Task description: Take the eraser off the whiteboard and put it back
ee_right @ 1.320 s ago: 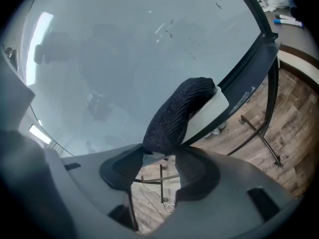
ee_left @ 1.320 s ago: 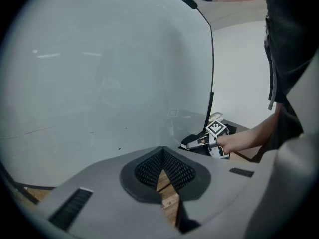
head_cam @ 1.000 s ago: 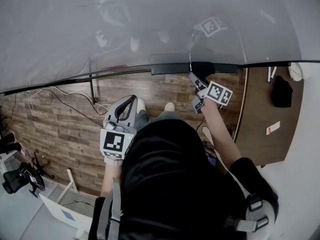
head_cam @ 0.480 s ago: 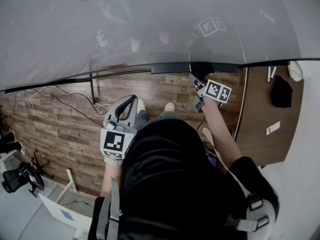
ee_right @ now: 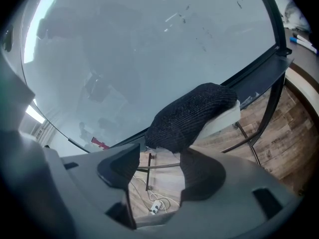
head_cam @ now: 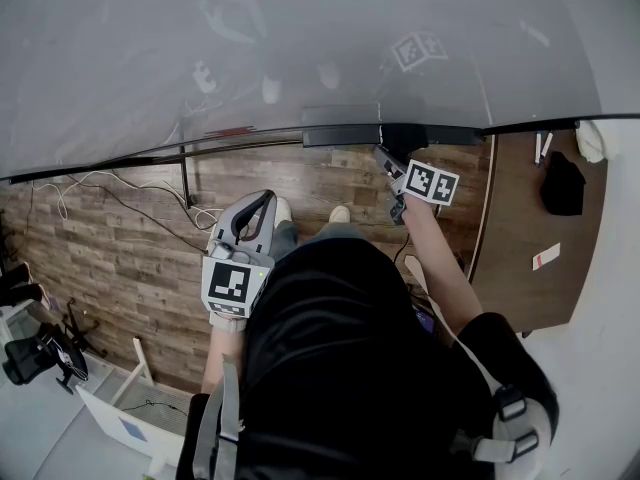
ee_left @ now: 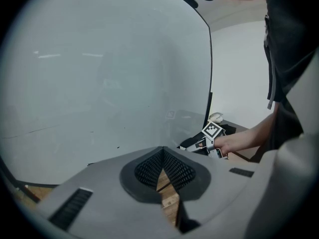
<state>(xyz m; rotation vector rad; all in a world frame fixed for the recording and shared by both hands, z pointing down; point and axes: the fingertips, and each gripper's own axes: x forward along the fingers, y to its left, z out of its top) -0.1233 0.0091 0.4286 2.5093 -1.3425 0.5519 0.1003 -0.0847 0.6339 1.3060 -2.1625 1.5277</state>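
The eraser, black felt on a white body, lies tilted on the dark tray under the whiteboard. My right gripper is open and its jaws have just been opening. The eraser's near end sits just ahead of the gap, close over the right finger, and the left pad stands apart from it. In the head view the right gripper reaches up to the tray. My left gripper is held low by the body, shut and empty, its tips meeting in the left gripper view.
A brown table stands to the right with a black object and markers on it. White cables and a stand leg lie on the wooden floor below the board.
The right gripper has rolled a little and edged toward the tray. The left gripper has stayed where it was.
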